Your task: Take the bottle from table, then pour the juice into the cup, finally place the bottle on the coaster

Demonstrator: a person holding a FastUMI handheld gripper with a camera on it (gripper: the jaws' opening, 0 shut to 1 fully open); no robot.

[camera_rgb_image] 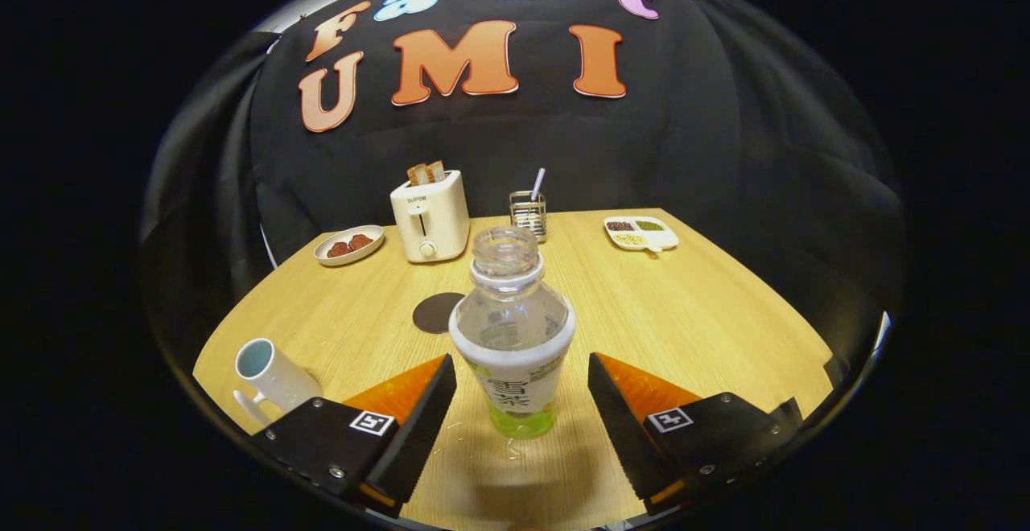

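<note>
The gripper [521,390] is standing wide open, its 2 fingers flanking the bottle [512,330] with a clear gap on each side and neither pad touching it. The bottle is standing upright on the table [684,314], uncapped, with a little green juice sitting at its base. Judged step: taking the bottle. The fingers are looking about level with the labelled lower body; closing evenly there, centred, should be keeping the open neck vertical and the juice in. The coaster [434,312] is lying just beyond the bottle, partly hidden by it. The cup [269,374] is standing close beside the left finger, mouth tipped toward the lens. A toaster [429,216], a plate [348,244], a utensil holder [529,214] and a divided dish [641,233] are sitting well apart along the far edge, obstructing nothing.
</note>
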